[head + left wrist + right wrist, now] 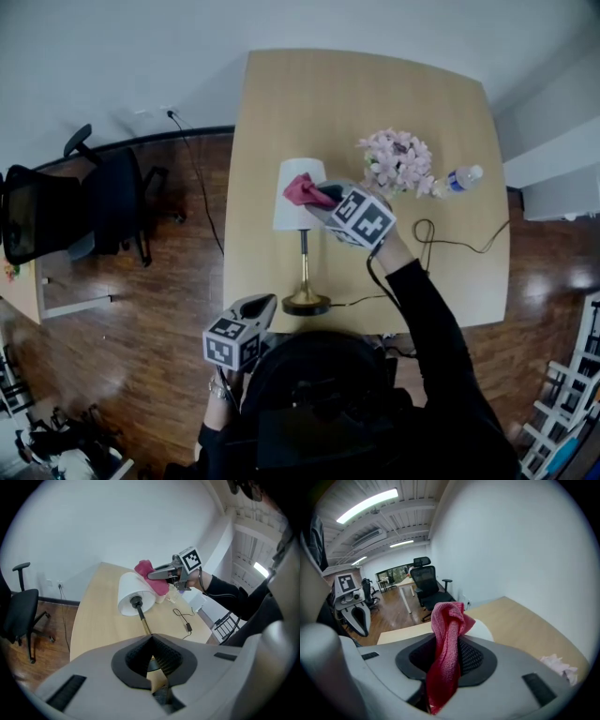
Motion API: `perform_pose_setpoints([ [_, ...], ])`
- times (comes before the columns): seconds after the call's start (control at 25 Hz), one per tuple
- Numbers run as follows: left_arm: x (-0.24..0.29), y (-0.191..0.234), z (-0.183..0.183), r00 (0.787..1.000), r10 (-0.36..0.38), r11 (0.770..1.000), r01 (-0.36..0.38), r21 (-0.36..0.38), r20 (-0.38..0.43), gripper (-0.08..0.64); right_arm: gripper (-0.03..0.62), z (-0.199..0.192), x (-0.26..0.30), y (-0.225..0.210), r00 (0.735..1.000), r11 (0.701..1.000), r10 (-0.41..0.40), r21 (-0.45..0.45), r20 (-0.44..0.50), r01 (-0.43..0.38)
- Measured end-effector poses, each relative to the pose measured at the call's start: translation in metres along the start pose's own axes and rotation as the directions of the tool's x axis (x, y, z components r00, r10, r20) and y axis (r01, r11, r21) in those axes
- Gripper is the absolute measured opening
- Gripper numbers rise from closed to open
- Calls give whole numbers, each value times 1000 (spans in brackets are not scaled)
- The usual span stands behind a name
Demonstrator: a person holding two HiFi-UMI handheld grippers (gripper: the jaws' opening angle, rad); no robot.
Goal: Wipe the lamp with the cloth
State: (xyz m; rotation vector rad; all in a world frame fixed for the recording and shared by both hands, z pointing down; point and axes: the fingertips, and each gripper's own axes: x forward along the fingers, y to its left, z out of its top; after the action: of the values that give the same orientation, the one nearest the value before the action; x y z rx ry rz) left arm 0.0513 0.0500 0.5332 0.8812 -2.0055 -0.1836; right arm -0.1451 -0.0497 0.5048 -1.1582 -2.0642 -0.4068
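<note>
The lamp stands near the table's front edge, with a white shade [292, 208] on a brass stem and a round brass base [306, 302]. My right gripper [326, 196] is shut on a red cloth [303, 190] and holds it against the top of the shade. In the right gripper view the cloth [446, 644] hangs between the jaws, with the shade [483, 631] just behind. My left gripper [262, 306] is shut and holds nothing, close to the left of the base. In the left gripper view the shade [135, 596], the cloth [149, 572] and the right gripper [164, 573] lie ahead.
Pink flowers [399, 159] and a water bottle [462, 177] stand on the wooden table [366, 89] to the right of the lamp. A black cable [441, 242] loops across the table's right side. An office chair [84, 202] stands on the floor to the left.
</note>
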Motion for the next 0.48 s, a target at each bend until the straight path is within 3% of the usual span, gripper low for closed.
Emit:
perform_pose_setpoints([
  [0.2,1,0,1,999,24,1000,-24,4,-32,5,124,-3,5,-86,990,988,-138,69,7,137],
  [0.48,2,-6,4,997,50,999,-48,22,-67,5,124,-16,32,-106,993,975,-112,196,39,102],
])
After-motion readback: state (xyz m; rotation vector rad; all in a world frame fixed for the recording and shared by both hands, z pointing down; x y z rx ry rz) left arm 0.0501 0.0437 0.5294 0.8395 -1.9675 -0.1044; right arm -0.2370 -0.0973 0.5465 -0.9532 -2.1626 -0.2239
